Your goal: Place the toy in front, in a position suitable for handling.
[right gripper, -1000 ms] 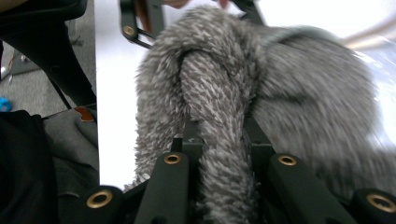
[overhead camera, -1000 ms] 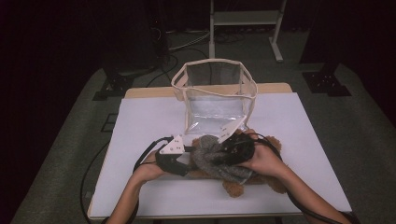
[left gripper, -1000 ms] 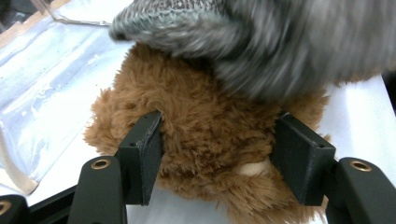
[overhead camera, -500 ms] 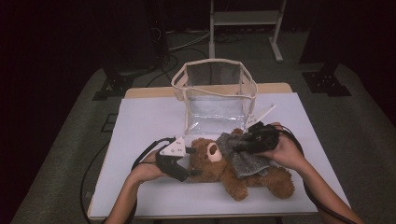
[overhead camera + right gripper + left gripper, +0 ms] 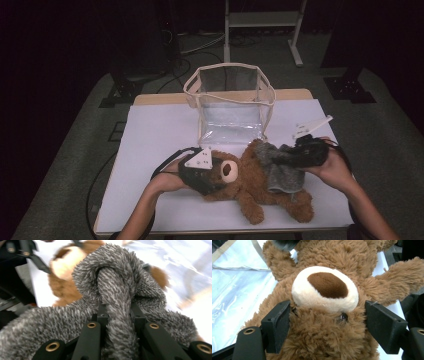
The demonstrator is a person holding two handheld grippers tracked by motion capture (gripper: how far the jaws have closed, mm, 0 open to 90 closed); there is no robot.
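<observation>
Right tool (image 5: 295, 156) clamped on fuzzy grey knit garment (image 5: 280, 170), bunched over brown plush teddy bear (image 5: 250, 182) lying on bench. Left tool (image 5: 212, 175) just widening, jaws loosely astride bear's head. Tip: steady head, pull garment slowly, avoid snagging arms.

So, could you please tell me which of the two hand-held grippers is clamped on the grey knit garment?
The right hand-held gripper: its jaws pinch a fold of the grey knit garment. The left hand-held gripper instead straddles the teddy bear's head, jaws at either side of it.
</observation>
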